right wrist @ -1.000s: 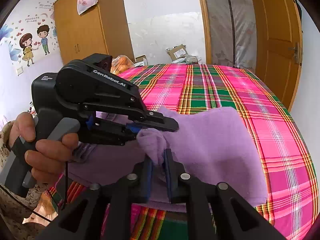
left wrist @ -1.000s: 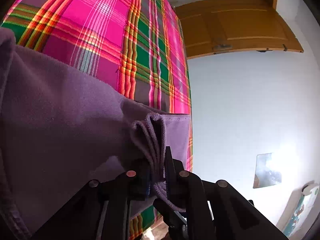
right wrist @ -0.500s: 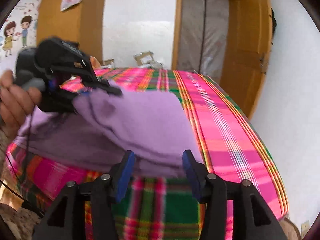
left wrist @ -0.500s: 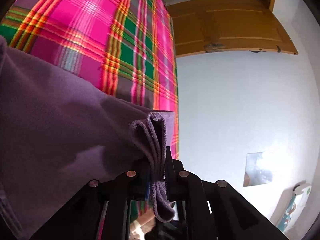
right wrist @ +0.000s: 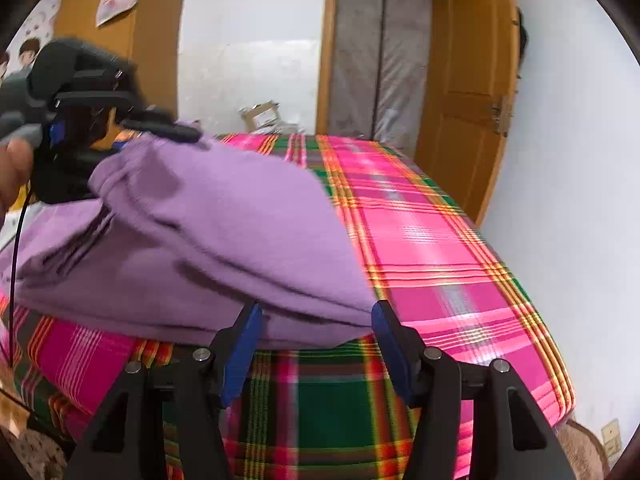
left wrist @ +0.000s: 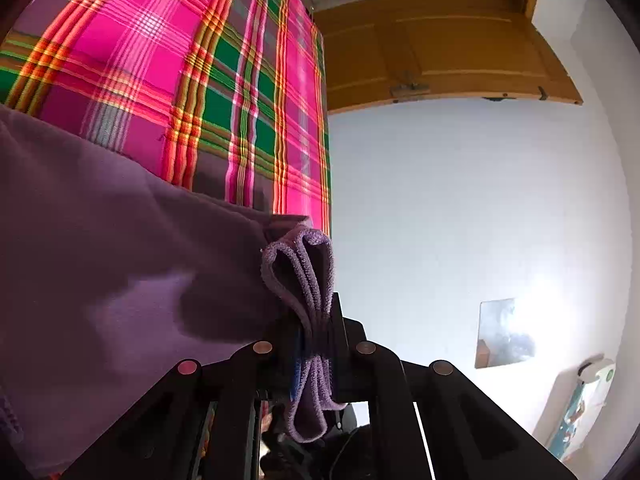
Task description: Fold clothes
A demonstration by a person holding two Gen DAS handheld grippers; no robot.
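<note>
Left wrist view: left gripper (left wrist: 316, 340) clamped on a bunched edge of the soft purple fleece garment (left wrist: 120, 264), which drapes over the pink-and-green plaid bedspread (left wrist: 224, 92). Right wrist view: right gripper (right wrist: 316, 344) spread wide and empty, its blue-padded fingers (right wrist: 240, 356) just before the garment's near fold (right wrist: 224, 232); the left gripper (right wrist: 160, 128) lifts the far edge.

Open bed to the right
Bare plaid bed (right wrist: 420, 232) right of the purple garment (right wrist: 208, 232); wall (right wrist: 568, 200) and door (right wrist: 468, 92) bounding that side.
</note>
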